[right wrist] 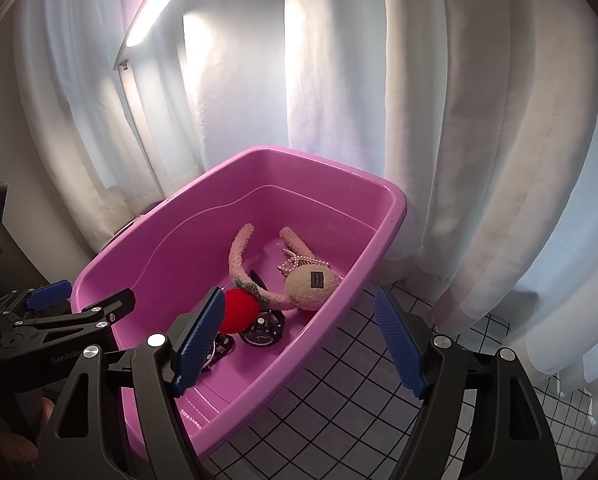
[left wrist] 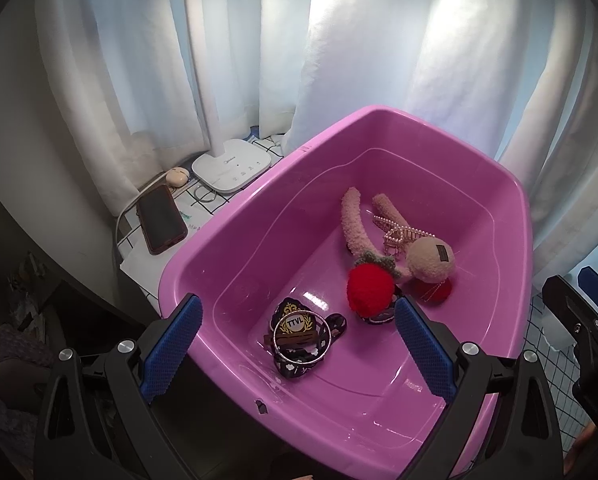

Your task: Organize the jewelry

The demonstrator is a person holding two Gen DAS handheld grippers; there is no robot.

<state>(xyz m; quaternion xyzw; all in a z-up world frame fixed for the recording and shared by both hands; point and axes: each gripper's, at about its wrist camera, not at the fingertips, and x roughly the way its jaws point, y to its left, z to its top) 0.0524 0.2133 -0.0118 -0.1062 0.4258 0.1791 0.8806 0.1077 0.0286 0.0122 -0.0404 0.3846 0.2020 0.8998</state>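
Note:
A pink plastic tub holds several accessories. Among them are a fuzzy pink headband with a red pom-pom, a cream plush ball and a pearl hair claw. A silver bangle lies on a dark badge and patterned band, and a black watch lies near the pom-pom. My left gripper hovers open above the tub's near end, nothing between its blue pads. My right gripper is open over the tub's right rim, empty.
A white desk lamp stands behind the tub beside white curtains. A phone, a small beige case and metal rings lie left of the tub. A black-grid white cloth covers the table to the right.

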